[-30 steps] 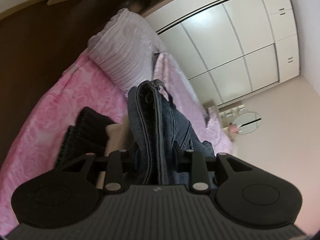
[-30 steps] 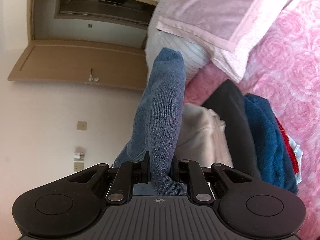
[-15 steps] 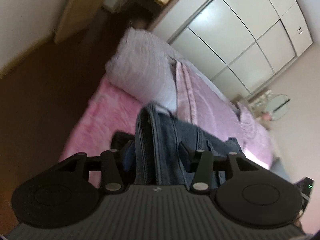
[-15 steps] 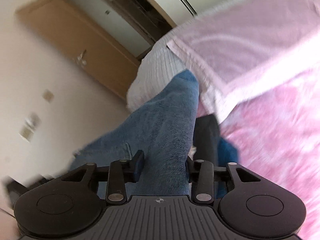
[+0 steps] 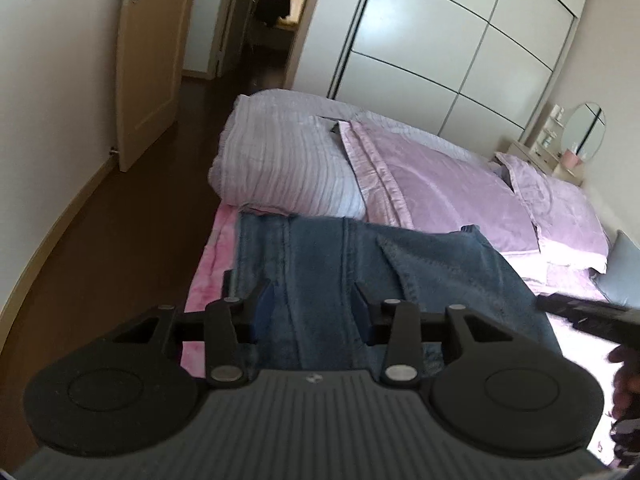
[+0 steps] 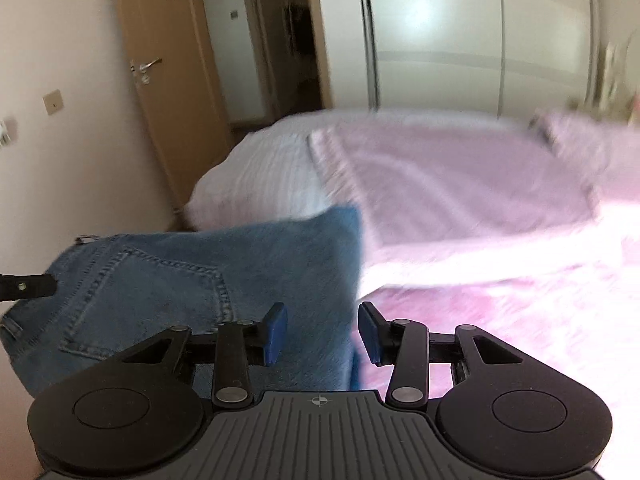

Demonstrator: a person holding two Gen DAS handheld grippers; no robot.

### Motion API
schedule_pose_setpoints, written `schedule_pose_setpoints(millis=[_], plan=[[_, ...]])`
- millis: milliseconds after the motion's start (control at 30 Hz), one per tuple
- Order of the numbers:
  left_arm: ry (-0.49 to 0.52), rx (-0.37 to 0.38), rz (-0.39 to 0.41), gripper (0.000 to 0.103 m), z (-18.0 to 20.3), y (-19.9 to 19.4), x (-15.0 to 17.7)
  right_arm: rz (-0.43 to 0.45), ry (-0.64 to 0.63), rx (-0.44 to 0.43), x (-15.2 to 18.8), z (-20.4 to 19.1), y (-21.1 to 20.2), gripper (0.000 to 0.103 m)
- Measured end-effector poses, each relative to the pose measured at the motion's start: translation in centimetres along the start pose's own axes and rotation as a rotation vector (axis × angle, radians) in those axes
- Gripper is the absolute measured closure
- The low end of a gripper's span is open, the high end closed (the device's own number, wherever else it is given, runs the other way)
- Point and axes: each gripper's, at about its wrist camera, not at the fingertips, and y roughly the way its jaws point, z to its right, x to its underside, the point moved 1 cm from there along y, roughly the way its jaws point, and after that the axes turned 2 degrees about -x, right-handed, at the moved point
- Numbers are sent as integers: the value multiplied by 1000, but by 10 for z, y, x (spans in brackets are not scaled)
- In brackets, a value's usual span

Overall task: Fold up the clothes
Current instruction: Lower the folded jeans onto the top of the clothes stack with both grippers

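Observation:
Folded blue jeans (image 5: 420,264) lie flat at the near left end of the bed, and the pink sheet (image 5: 208,264) shows beside them. My left gripper (image 5: 312,304) is open, fingers spread over the denim, a seam running between them. In the right wrist view the jeans (image 6: 160,280) show a back pocket. My right gripper (image 6: 322,332) is open too, and the jeans' right edge passes between its blue pads (image 6: 276,332). A black part of the right gripper (image 5: 580,316) and a hand (image 5: 628,380) show at the left view's right edge.
A white ribbed quilt (image 5: 280,160) and a folded lilac blanket (image 5: 440,192) lie behind the jeans. A grey pillow (image 5: 620,276) sits at the right. A wooden door (image 5: 148,60), a white wardrobe (image 5: 460,40) and a dressing table with round mirror (image 5: 584,128) ring the bed. Dark floor lies left.
Both grippers swung the hanging jeans down flat onto the bed and levelled out. Their fingers have spread apart and let go of the denim. The stacked clothes are now hidden.

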Motion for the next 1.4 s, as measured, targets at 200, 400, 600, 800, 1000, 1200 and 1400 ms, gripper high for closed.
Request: schedule_pose_setpoints(millis=[200, 400, 600, 800, 1000, 1200, 1400], plan=[[55, -29, 1, 70, -8, -7, 18, 3, -97, -26, 30, -23, -9, 60], [71, -61, -13, 69, -19, 14, 45, 6, -166, -61, 59, -46, -7, 60], [46, -54, -2, 68, -25, 25, 45, 16, -161, -54, 57, -45, 9, 60], [57, -78, 22, 73, -10, -1, 32, -4, -124, -55, 49, -44, -3, 60], [119, -48, 40, 72, 11, -39, 40, 9, -112, -107, 47, -53, -18, 60], [108, -105, 17, 70, 0, -15, 66, -43, -163, -120, 61, -58, -9, 60], [120, -135, 38, 71, 6, -7, 65, -28, -230, -92, 66, -67, -10, 60]])
